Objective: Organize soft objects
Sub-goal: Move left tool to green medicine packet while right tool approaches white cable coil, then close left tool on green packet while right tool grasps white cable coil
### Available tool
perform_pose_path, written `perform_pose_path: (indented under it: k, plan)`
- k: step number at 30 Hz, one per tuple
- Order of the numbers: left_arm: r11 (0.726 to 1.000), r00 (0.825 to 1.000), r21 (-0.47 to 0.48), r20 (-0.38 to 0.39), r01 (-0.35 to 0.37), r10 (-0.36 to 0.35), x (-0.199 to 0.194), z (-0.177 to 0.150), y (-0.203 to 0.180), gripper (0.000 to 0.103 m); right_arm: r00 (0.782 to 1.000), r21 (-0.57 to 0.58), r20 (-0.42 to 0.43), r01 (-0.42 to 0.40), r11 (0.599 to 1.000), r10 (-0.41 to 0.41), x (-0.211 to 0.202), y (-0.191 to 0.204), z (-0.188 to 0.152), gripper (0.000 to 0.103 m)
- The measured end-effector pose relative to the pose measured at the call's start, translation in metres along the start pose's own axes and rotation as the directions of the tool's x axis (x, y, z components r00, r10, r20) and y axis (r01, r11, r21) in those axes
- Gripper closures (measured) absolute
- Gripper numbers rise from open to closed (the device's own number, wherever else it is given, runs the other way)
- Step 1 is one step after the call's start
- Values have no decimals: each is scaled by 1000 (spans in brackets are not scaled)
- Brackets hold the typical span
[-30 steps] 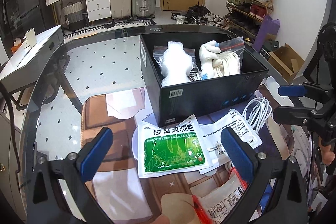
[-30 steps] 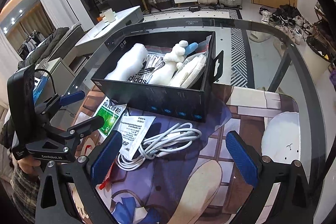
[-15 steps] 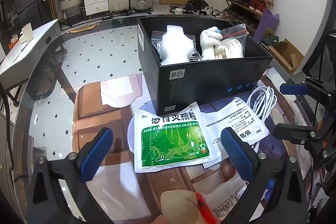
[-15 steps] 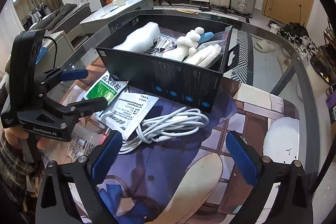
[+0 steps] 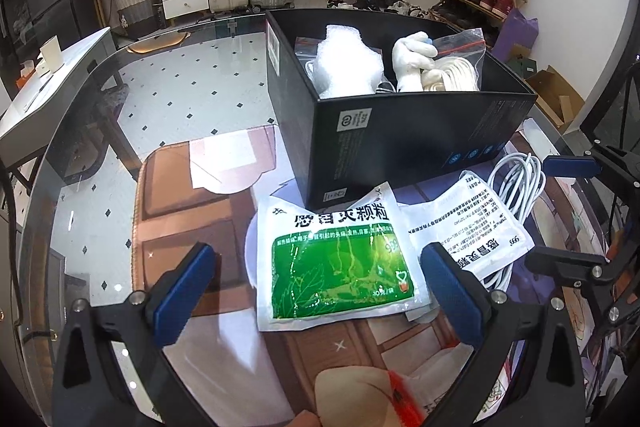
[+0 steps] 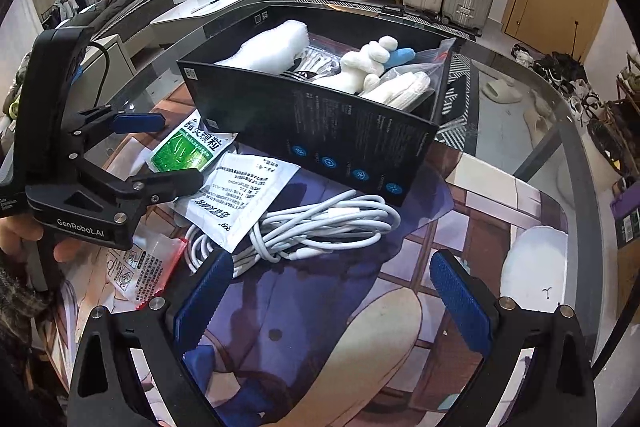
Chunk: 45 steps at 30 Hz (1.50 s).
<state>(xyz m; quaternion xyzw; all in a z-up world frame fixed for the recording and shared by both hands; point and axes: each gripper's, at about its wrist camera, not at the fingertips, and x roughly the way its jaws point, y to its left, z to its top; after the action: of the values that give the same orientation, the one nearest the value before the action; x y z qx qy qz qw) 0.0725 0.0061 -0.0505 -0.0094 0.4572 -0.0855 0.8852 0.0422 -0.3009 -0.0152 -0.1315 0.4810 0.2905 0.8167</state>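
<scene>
The glass table [image 5: 180,99] carries a black box [image 5: 400,143] at twelve o'clock in the left wrist view. Only the right wrist view shows the whole white cable coil [image 6: 320,223]. The glossy green sachet [image 5: 340,267] lies flat between the left gripper's [image 5: 320,291] wide-spread, empty fingers. The right gripper [image 6: 332,291] gapes wide too, holding nothing.

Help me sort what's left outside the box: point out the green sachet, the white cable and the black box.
green sachet [image 5: 340,267], left wrist view, on its green printed panel.
white cable [image 6: 328,223], right wrist view, on the coiled bundle.
black box [image 5: 400,143], left wrist view, on its near wall.
</scene>
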Motion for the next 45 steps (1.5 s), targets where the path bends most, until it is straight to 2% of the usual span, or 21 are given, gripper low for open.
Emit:
perform_pose_path:
  k: [6,13,15,17,21,25,31,38,41,45]
  plan:
    - [1000,1000,14,3,-12,12,0,-2,-2,2,999,151,-13,-35,988,38,-2,-21,2,2]
    - [999,1000,26,8,-27,27,-4,-6,-1,6,996,309,-9,-76,948,83,-1,-29,6,5]
    - [999,999,37,7,-39,39,-4,-7,-2,8,995,350,-11,-87,933,97,0,-28,9,9]
    - [998,999,45,8,-46,46,-5,-9,-3,8,995,386,-22,-84,919,100,0,-28,10,18]
    - [997,998,46,14,-68,67,-7,-12,-2,15,993,464,-30,-85,882,111,4,-25,15,22]
    - [996,997,40,23,-75,74,-9,-13,0,23,994,545,-40,-64,836,102,11,-26,18,32]
    - [996,997,48,27,-75,74,-10,-14,-1,27,996,616,-44,-37,787,81,16,-28,18,45]
    - [994,996,69,38,-84,81,-13,-14,-9,40,998,620,-52,7,785,32,22,-18,26,61]
    - [994,996,70,40,-81,79,-15,-14,-12,44,998,600,-57,14,800,25,24,-14,29,70]
    - [995,997,67,42,-75,72,-16,-14,-11,49,999,573,-52,20,820,13,21,-9,31,75]
